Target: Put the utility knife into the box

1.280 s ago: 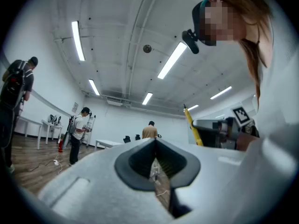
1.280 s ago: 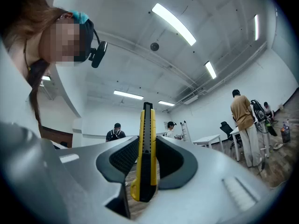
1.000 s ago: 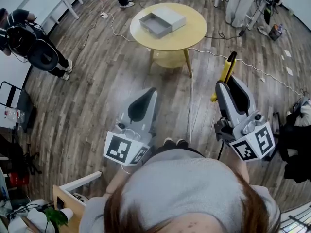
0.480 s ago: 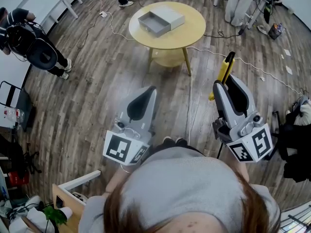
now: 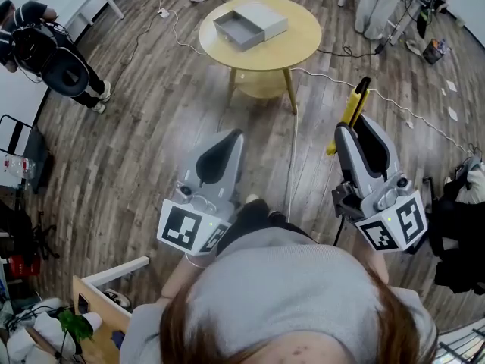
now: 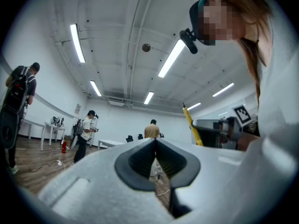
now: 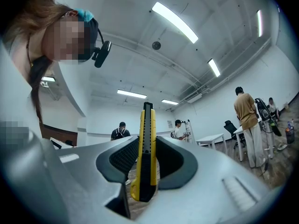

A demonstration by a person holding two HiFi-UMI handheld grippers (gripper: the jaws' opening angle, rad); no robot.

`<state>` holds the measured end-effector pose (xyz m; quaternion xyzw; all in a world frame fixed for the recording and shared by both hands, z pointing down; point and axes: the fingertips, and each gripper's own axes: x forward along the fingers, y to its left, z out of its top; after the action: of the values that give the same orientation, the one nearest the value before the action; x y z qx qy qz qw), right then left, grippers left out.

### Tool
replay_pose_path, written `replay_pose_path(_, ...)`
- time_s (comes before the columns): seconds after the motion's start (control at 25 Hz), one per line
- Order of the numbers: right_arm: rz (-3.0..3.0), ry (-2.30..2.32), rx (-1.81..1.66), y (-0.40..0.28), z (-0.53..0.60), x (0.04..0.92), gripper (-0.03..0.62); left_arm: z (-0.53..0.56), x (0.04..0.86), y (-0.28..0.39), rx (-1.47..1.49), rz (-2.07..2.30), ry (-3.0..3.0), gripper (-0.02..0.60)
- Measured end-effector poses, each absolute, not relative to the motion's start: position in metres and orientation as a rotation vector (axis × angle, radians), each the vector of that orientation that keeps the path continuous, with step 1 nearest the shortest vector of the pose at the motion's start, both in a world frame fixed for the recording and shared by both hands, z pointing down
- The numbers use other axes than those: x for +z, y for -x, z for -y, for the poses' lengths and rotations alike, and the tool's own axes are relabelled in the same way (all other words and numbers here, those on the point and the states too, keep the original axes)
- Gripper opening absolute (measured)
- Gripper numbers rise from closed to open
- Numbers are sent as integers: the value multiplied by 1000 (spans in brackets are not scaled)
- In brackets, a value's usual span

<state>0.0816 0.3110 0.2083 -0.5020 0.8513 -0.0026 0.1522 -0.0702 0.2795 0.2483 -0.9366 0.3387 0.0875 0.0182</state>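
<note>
Your right claw was closed on the yellow-and-black utility knife, both ribbed pads pressed against its flat sides. The knife stood upright between them, its lower end down between the pads and its black tip well above the jaw tips. In the head view the same claw sat in front of you on the right, with the utility knife poking out past it toward the desk. Whether the blade was out, the view was perhaps too coarse to say.

Your left claw was closed and empty: its pads met at the tips, leaving only a thin slit lower down through which the floor showed. From above, that claw was level with the right one and well apart from it, and both marker cubes sat close to your body.

The box was on the round wooden desk ahead of you, well away from both claws. It was a grey drawer-style box, its tray slid partly out of the sleeve and open at the top. The knife was not in it.

A pale cable ran along the wood-plank floor between your claws and up past the desk leg. A person with a dark backpack stood at the far left.
</note>
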Motion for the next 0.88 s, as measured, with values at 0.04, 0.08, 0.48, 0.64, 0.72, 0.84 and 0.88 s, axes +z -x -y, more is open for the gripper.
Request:
replay_pose_path(0.04,-2446,1436,-17,-82,-309,210,120,-278,250,70,268,-1060,2910,2)
replay_pose_path(0.08,-2450,1430,-24,-82,-307,212,120,-277,251,70,264,-1069,2911,2)
replay_pose_path(0.48,-2450,1432,-21,-92,-273,215,120,-238,259,64,277,-1098,2908,2)
replay_pose_path(0.64,-2437,1437,-22,-97,-247,214,120,-209,255,54,279,-1065,2890,2)
replay_pose_path(0.72,-2439,1441,-22,-96,-230,217,120,-192,258,53,277,-1065,2884,2)
replay_pose_path(0.84,-2443,1448,-36,-95,-201,222,120,-162,264,50,274,-1057,2906,2)
replay_pose_path(0.88,-2443,1451,-39,-95,-190,223,120,-150,263,49,275,-1051,2909,2)
